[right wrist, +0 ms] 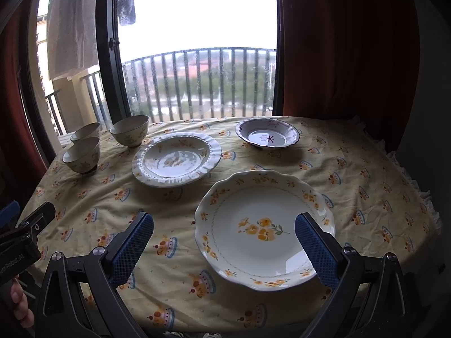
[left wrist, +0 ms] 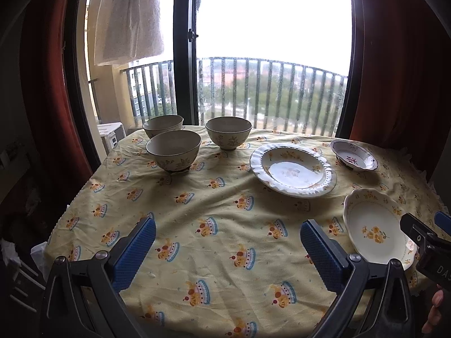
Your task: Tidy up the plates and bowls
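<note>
Three cream floral bowls stand at the table's far left: one nearest (left wrist: 174, 151) (right wrist: 81, 155), one behind it (left wrist: 163, 125) (right wrist: 85, 131), one to the right (left wrist: 228, 132) (right wrist: 129, 130). A white ruffled plate (left wrist: 293, 169) (right wrist: 176, 158) lies mid-table. A small blue-rimmed dish (left wrist: 353, 155) (right wrist: 267, 133) lies far right. A scalloped plate with yellow flowers (left wrist: 375, 228) (right wrist: 263, 229) lies near right. My left gripper (left wrist: 227, 249) is open and empty above the cloth. My right gripper (right wrist: 224, 246) is open and empty, just above the flowered plate's near-left part.
The table wears a yellow patterned cloth (left wrist: 220, 197) (right wrist: 366, 183). A window with a balcony railing (left wrist: 270, 93) is behind the table. Red curtains (left wrist: 400, 70) (right wrist: 338, 56) hang at the sides. The right gripper's body (left wrist: 428, 248) shows at the left view's right edge.
</note>
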